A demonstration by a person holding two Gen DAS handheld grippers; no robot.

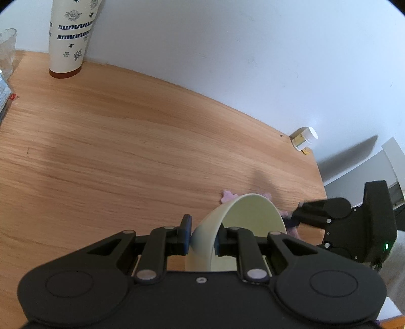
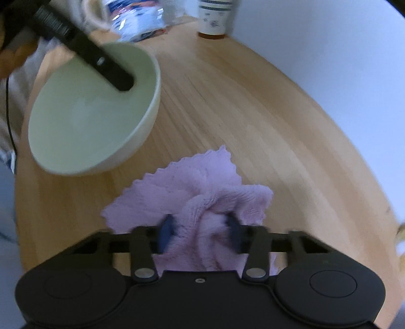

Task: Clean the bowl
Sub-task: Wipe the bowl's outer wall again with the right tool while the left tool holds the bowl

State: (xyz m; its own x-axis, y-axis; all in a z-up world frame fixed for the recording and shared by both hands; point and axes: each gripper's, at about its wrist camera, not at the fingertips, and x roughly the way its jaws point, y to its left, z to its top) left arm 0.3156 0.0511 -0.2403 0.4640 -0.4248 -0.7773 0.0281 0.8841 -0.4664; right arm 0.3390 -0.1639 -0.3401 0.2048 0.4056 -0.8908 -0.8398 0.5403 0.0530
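My left gripper [image 1: 202, 236] is shut on the rim of a pale green bowl [image 1: 243, 222] and holds it tilted on its side above the wooden table [image 1: 126, 151]. In the right wrist view the bowl [image 2: 88, 121] is at the upper left, its opening facing the camera, with one left finger [image 2: 111, 73] inside the rim. My right gripper [image 2: 200, 232] is shut on a bunched purple cloth [image 2: 192, 187] that rests on the table just right of the bowl. The right gripper [image 1: 296, 213] also shows in the left wrist view, behind the bowl.
A tall flowered paper cup [image 1: 68, 38] stands at the back left by the wall; it also shows in the right wrist view [image 2: 215, 17]. A clear glass [image 1: 7, 50] and a packet [image 2: 136, 17] lie at the left. A small white-capped bottle [image 1: 303, 139] lies at the table's back right corner.
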